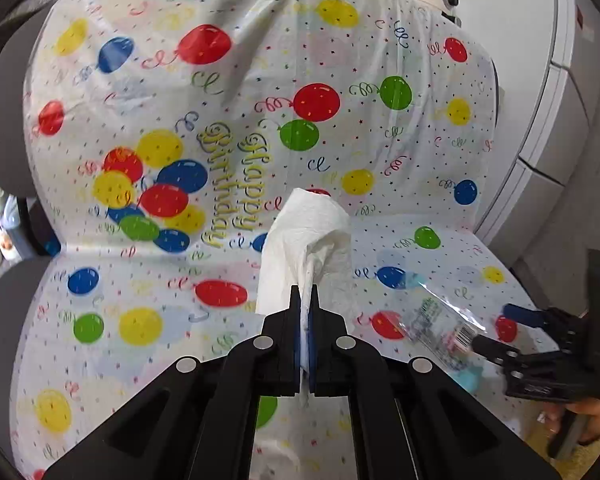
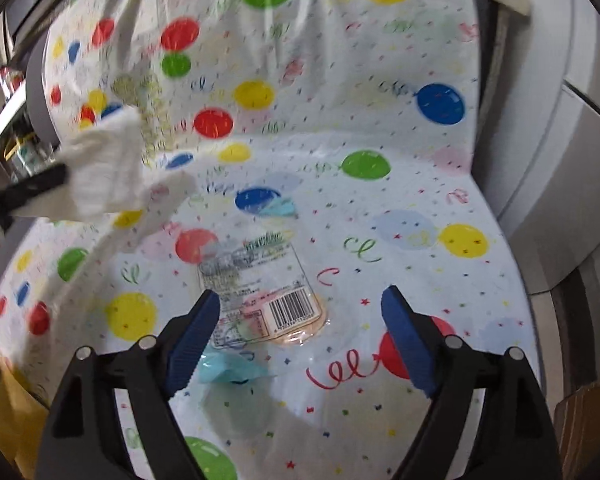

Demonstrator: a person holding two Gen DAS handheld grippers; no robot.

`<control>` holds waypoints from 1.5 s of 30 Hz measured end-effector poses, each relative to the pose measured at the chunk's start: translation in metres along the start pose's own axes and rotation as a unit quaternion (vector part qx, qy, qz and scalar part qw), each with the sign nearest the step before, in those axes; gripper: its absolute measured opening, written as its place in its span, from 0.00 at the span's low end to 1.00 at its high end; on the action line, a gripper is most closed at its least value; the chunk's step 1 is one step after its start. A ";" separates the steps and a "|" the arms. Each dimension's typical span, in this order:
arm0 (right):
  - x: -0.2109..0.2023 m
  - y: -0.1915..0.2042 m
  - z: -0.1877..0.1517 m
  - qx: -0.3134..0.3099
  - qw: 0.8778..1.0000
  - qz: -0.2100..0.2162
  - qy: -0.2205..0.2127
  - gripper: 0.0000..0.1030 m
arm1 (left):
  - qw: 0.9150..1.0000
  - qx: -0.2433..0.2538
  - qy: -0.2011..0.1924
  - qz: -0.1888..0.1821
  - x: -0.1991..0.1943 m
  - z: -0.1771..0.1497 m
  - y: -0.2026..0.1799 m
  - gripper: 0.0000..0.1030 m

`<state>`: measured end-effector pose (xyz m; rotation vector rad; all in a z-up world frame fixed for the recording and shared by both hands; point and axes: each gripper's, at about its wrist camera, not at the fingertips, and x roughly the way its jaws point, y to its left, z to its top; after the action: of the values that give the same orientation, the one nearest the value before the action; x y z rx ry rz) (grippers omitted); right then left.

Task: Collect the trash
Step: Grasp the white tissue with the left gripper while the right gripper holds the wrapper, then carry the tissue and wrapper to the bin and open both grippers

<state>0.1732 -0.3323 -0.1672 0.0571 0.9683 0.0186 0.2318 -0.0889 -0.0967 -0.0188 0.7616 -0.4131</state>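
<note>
Left gripper (image 1: 305, 308): jaws clamped on white paper towel (image 1: 306, 240), raised above balloon-print cloth (image 1: 140, 280). Right gripper (image 2: 300, 320): jaws wide apart, holding nothing; clear plastic wrapper (image 2: 260, 292) on cloth at 12 o'clock.

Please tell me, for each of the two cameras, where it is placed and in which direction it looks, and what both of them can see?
Left wrist: sits behind the left gripper, looking forward at the balloon-printed birthday cloth; its fingers pinch a white paper napkin.
Right wrist: sits behind the open right gripper, facing down at a clear plastic wrapper with a barcode; both blue-padded fingers show.
Shared: cloth, napkin, wrapper; the left view also shows the right gripper.
</note>
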 end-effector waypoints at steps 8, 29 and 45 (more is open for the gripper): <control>0.020 0.003 -0.006 -0.020 0.999 0.003 0.032 0.78 | 1.000 -0.012 0.013 -0.006 -0.008 -0.024 0.007 0.02; -0.097 0.015 0.000 0.003 0.995 -0.010 -0.096 0.02 | 1.000 -0.008 -0.010 -0.019 -0.046 -0.030 -0.017 0.02; -0.215 -0.099 -0.104 0.144 0.970 -0.105 -0.165 0.02 | 0.985 0.080 -0.035 -0.152 -0.063 -0.058 -0.182 0.02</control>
<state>-0.0355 -0.4355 -0.0549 0.2187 0.6341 -0.3197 0.0865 -0.2257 -0.0672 0.0008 0.6554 -0.7596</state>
